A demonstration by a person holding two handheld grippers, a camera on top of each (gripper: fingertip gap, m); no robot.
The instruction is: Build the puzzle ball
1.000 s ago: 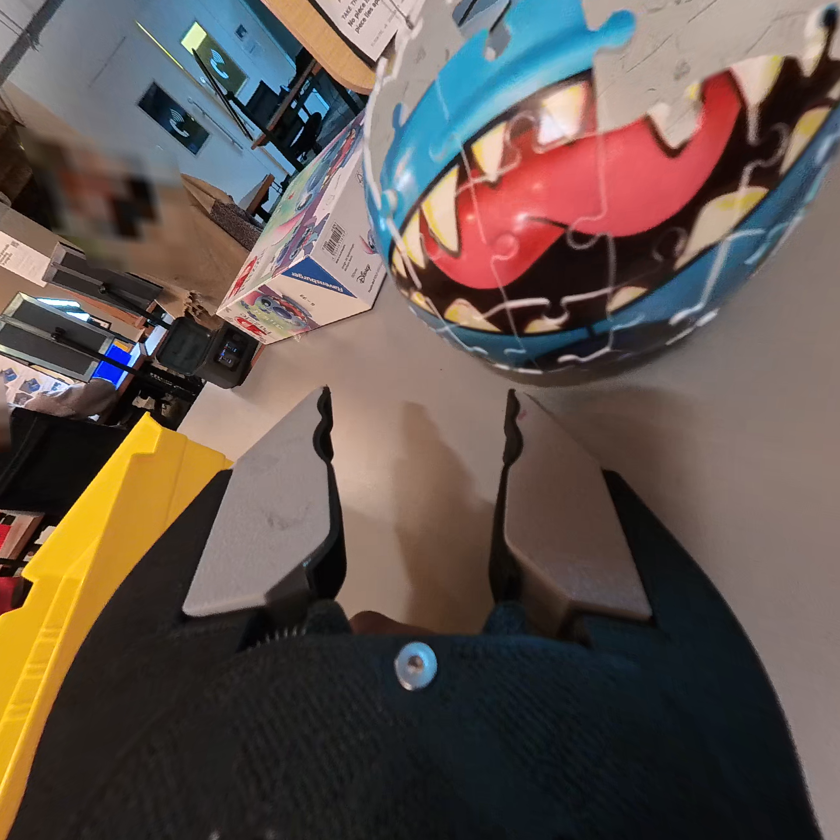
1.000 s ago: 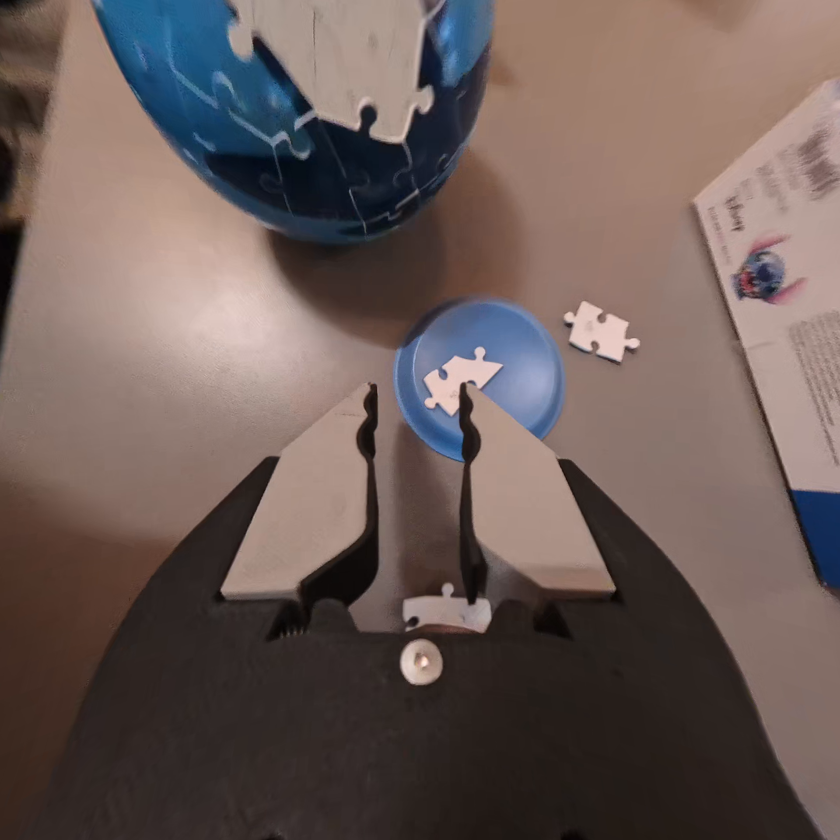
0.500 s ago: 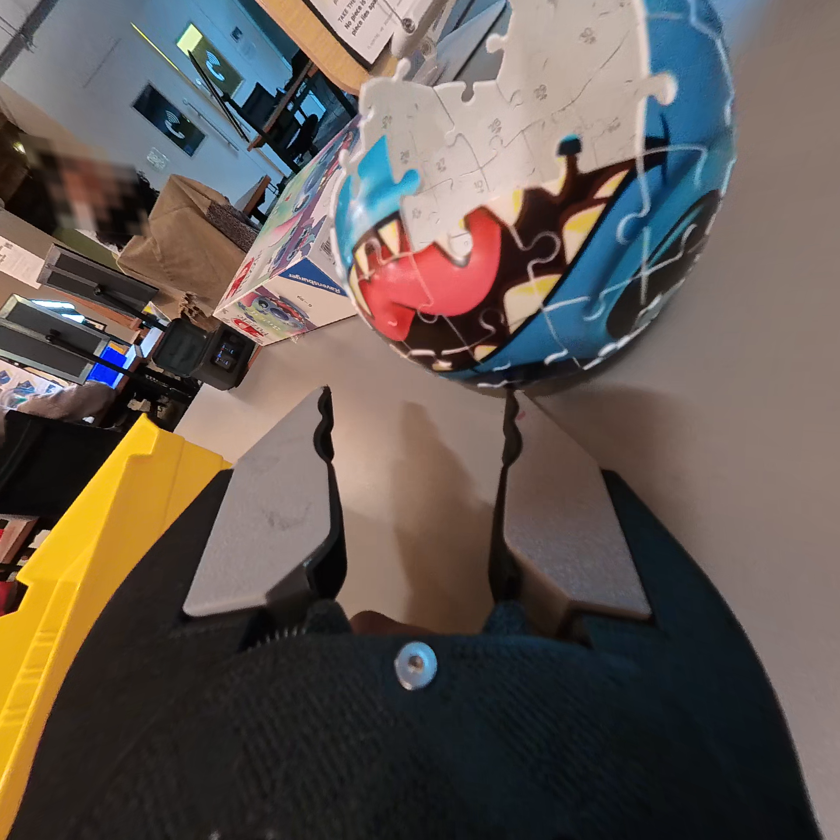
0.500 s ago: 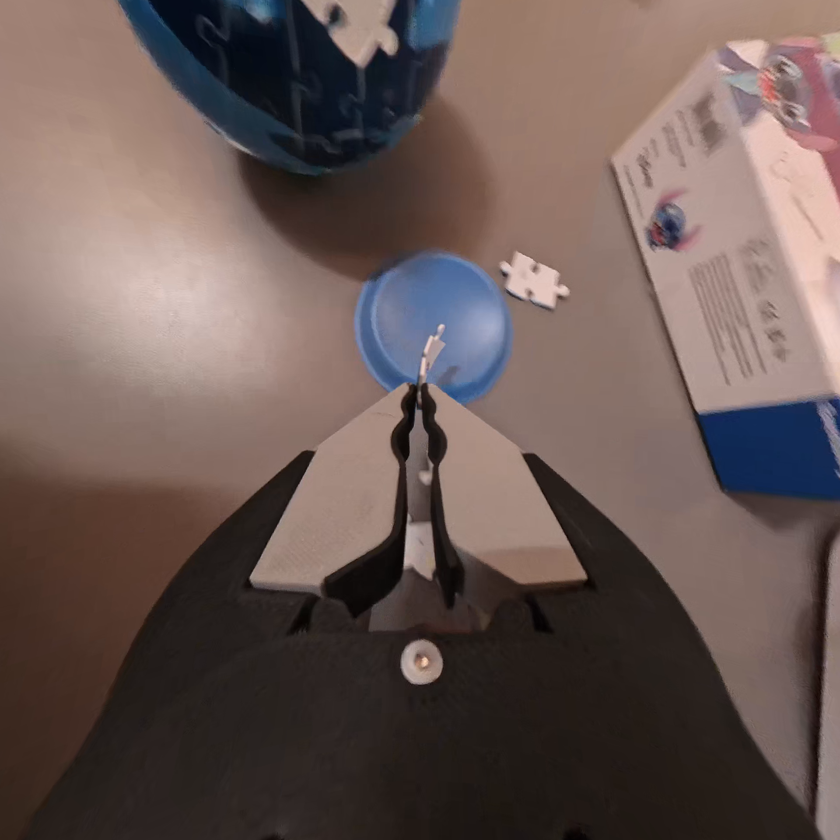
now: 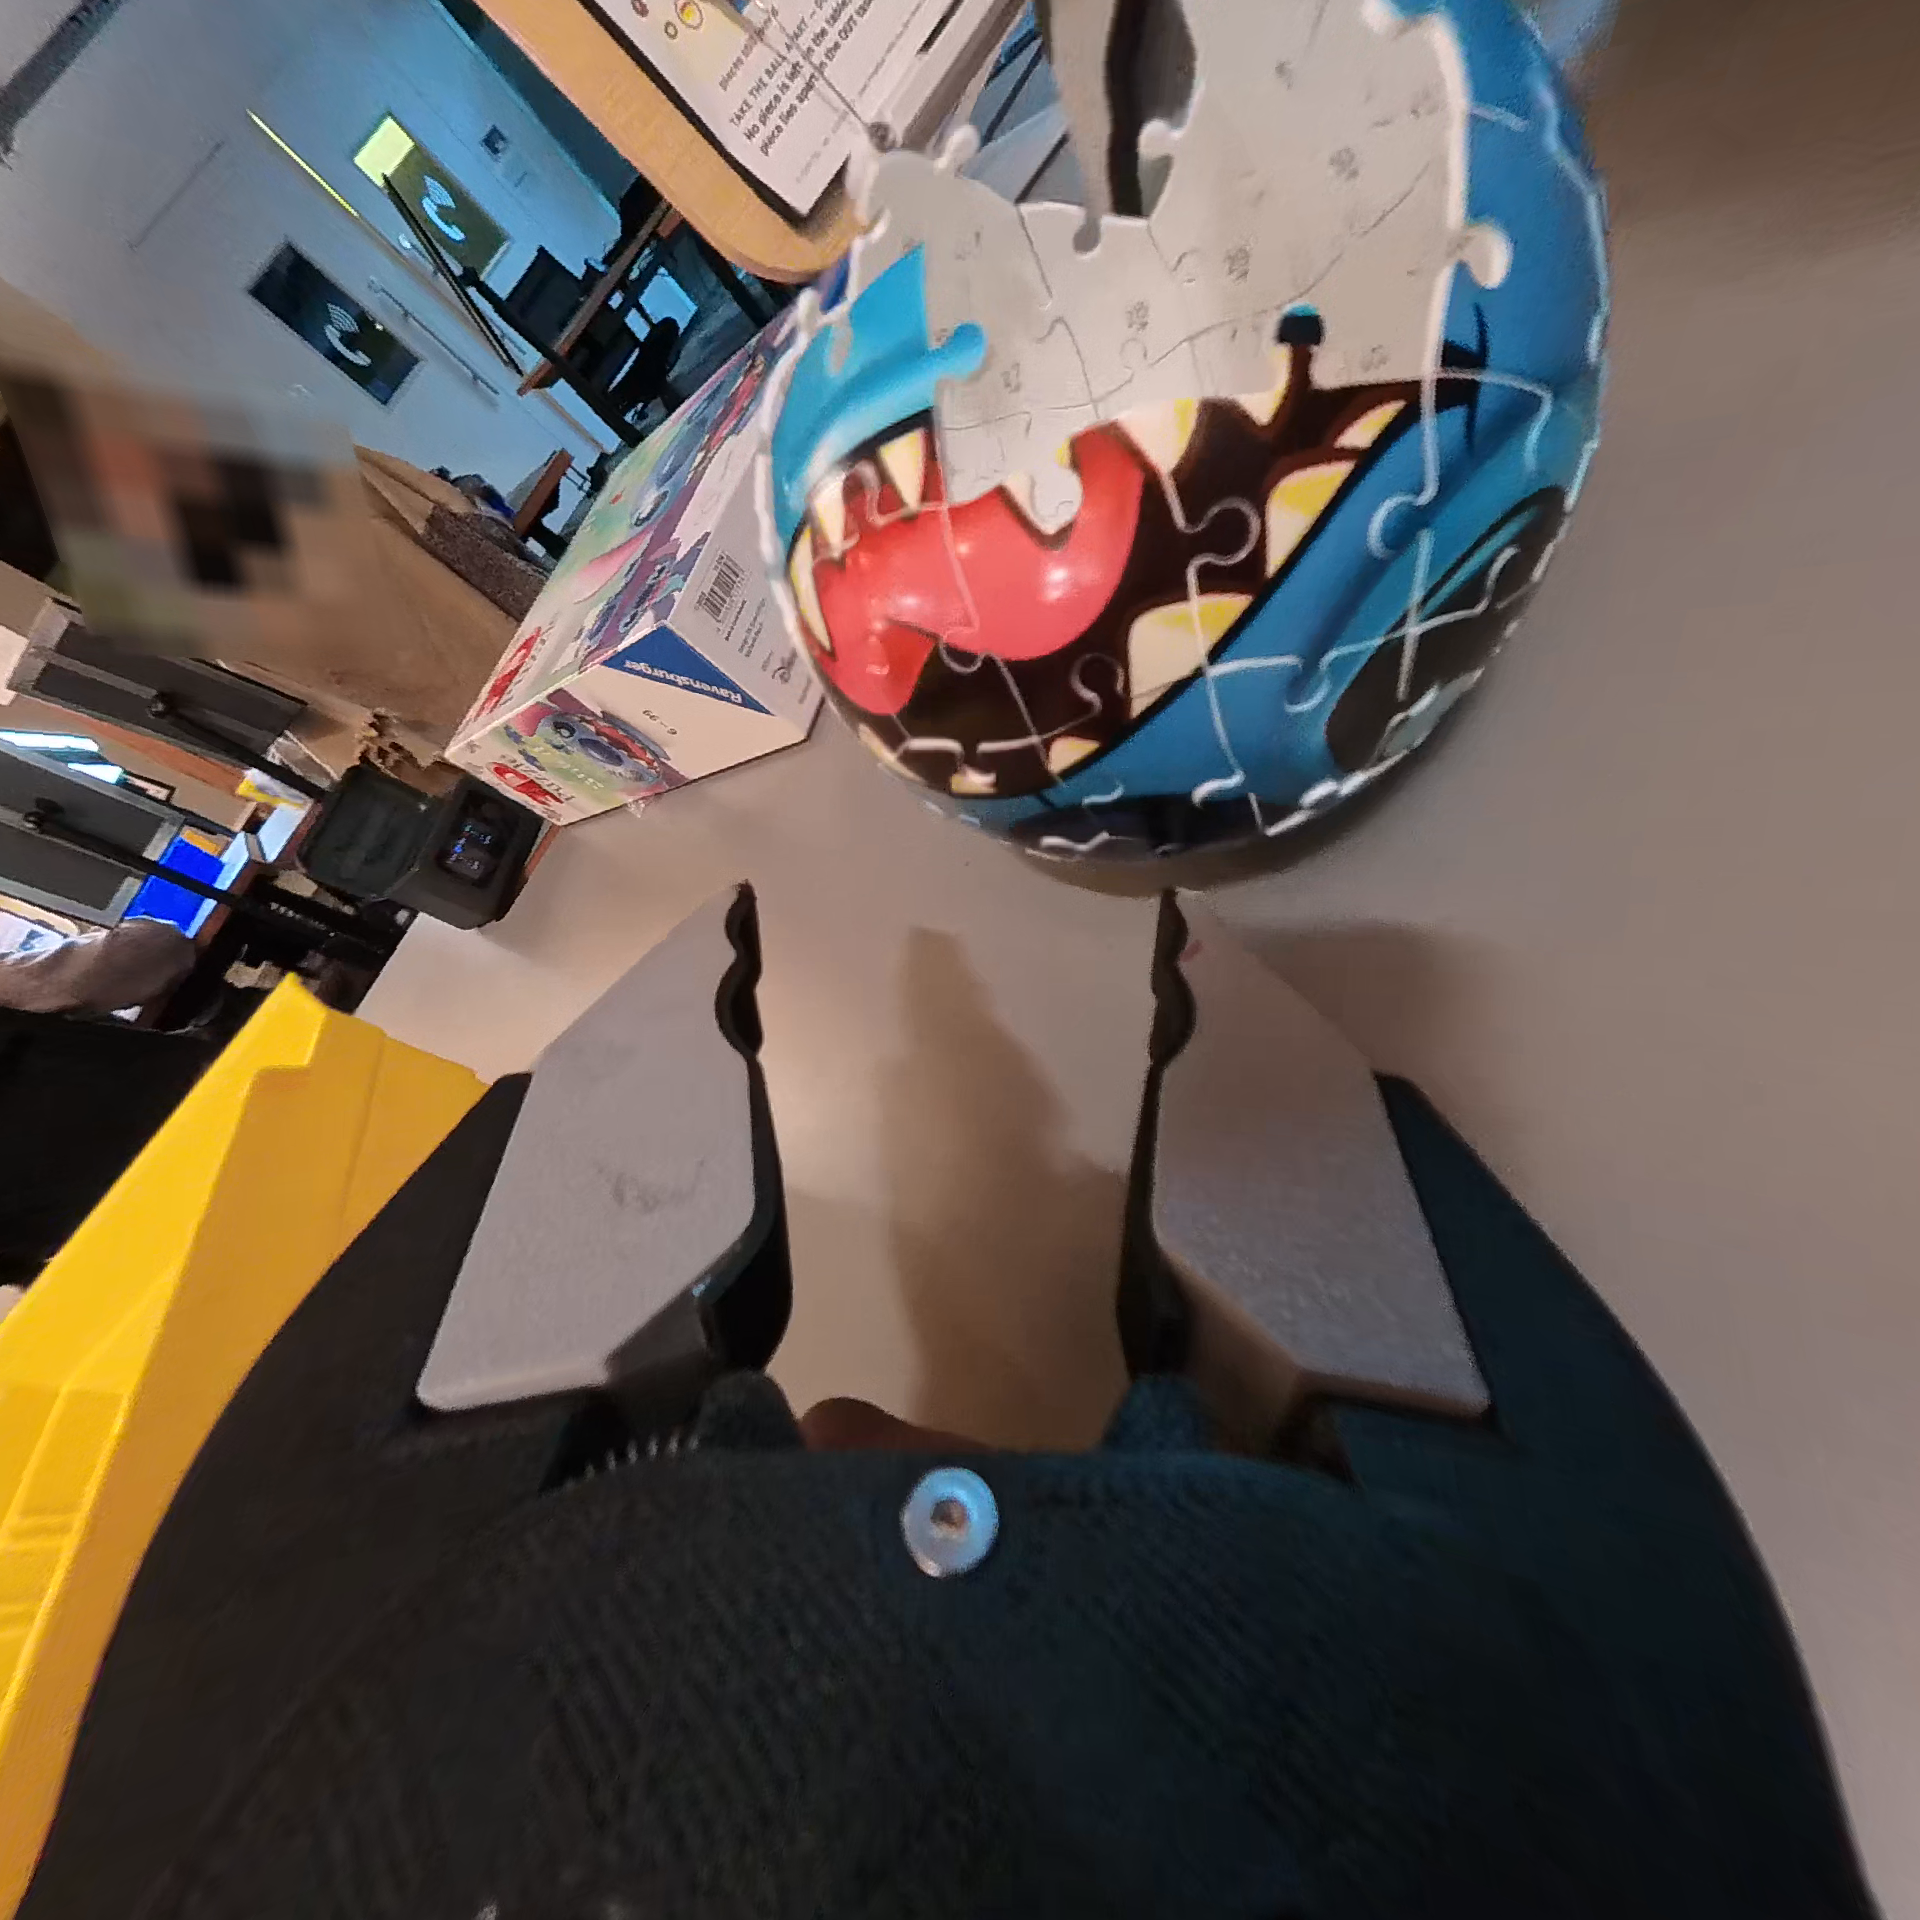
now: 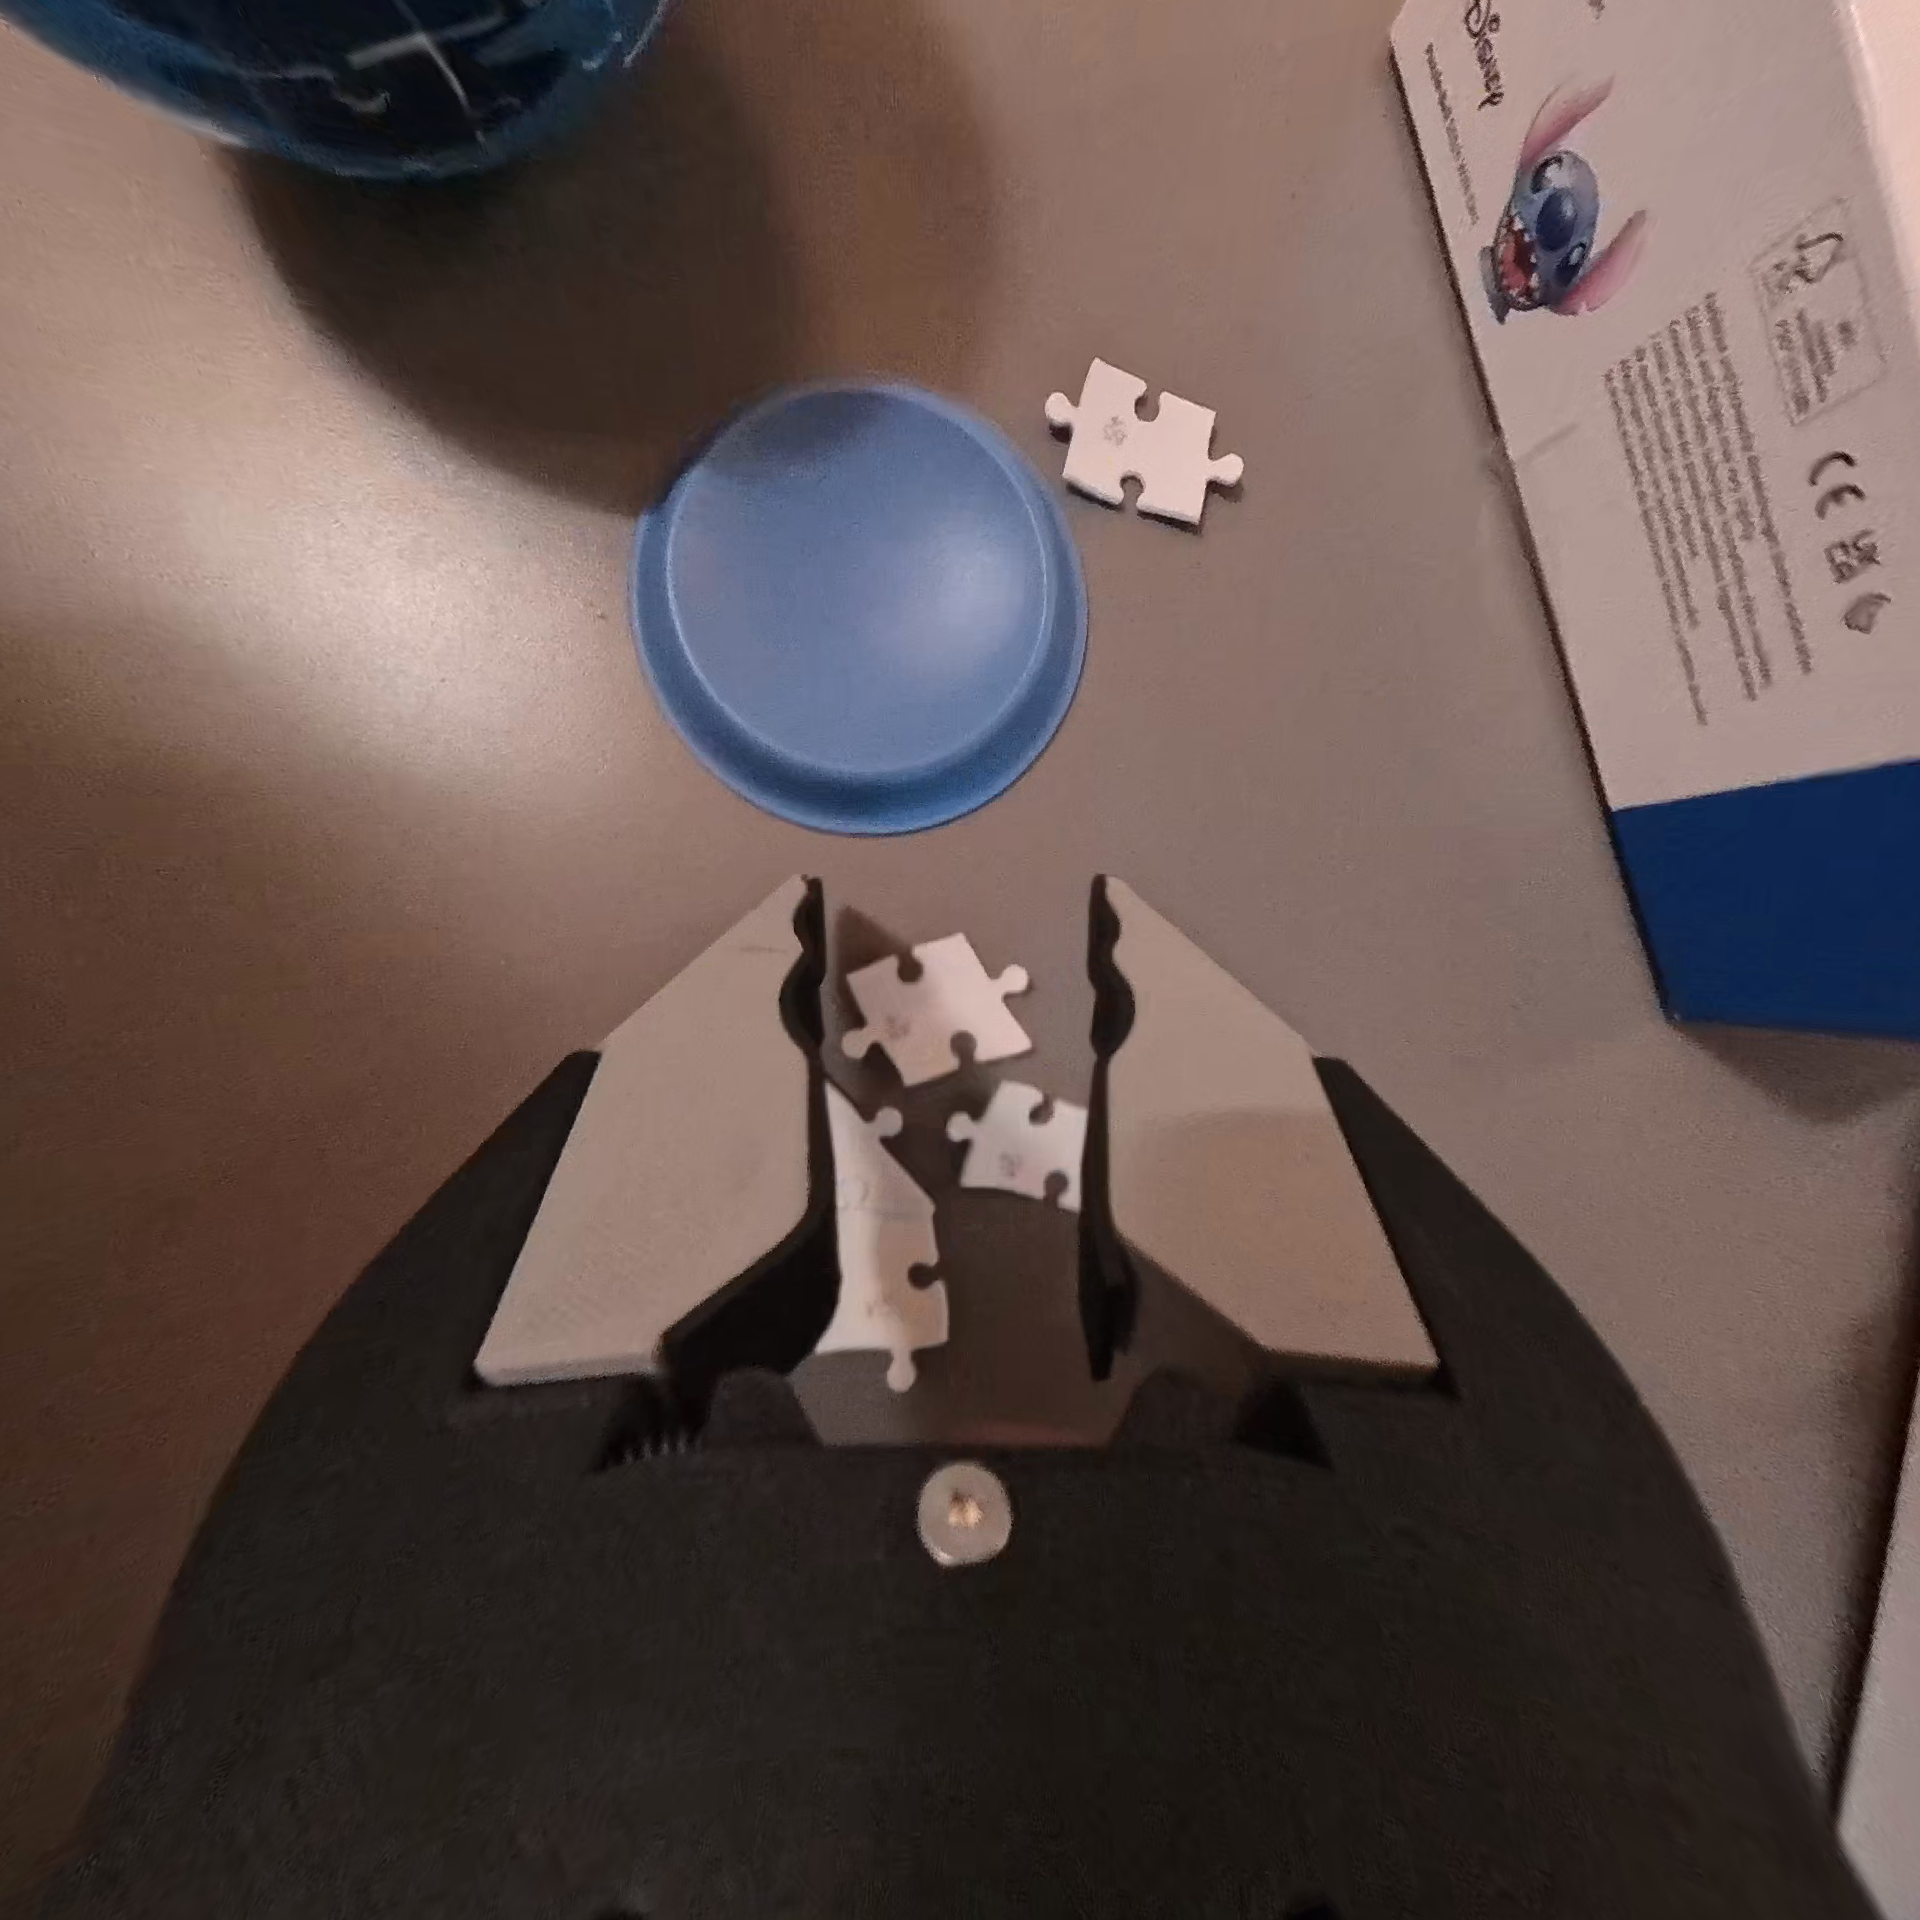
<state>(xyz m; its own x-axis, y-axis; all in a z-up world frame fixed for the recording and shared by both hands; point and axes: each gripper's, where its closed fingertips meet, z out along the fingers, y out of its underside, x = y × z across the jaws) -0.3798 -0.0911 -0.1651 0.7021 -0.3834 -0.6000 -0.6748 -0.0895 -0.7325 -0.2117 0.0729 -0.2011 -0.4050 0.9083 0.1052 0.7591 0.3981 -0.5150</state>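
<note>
Left wrist view: the left gripper (image 5: 956, 914) has its jaws released and empty, low over the grey tabletop (image 5: 1662, 935). Just ahead rests the half-built puzzle ball (image 5: 1195, 520), its open top showing white piece backs. The puzzle box (image 5: 644, 665) lies beyond it, and a yellow bin (image 5: 135, 1247) sits at the left.

Right wrist view: the right gripper (image 6: 956, 894) also has its jaws released, with three loose white puzzle pieces (image 6: 940, 1008) between them. Ahead sits a blue round stand (image 6: 862, 613), with another single piece (image 6: 1143, 449) beside it. The ball's edge is at the top left.
</note>
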